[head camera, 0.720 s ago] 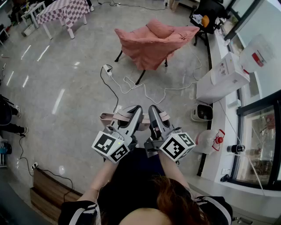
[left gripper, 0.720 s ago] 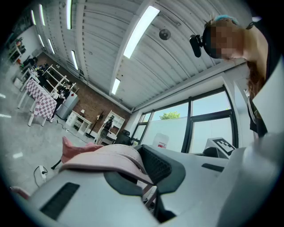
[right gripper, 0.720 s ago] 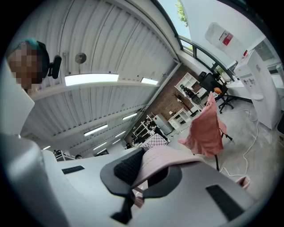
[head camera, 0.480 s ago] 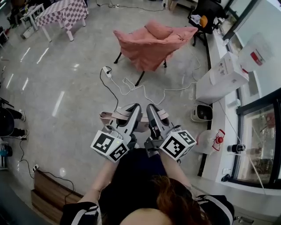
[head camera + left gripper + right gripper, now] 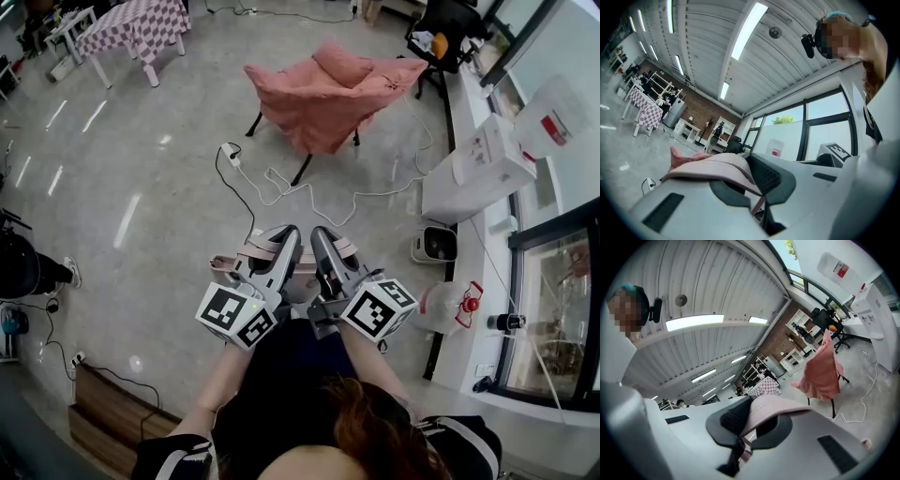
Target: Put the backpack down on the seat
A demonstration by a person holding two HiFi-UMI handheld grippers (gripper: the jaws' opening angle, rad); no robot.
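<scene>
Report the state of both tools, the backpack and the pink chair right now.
Left tool: shut on a backpack strap.
Right tool: shut on the second strap.
Backpack: hanging from the two tools above the floor, not yet on the seat.
Pink chair: upright, some way ahead, only a cushion on it.
</scene>
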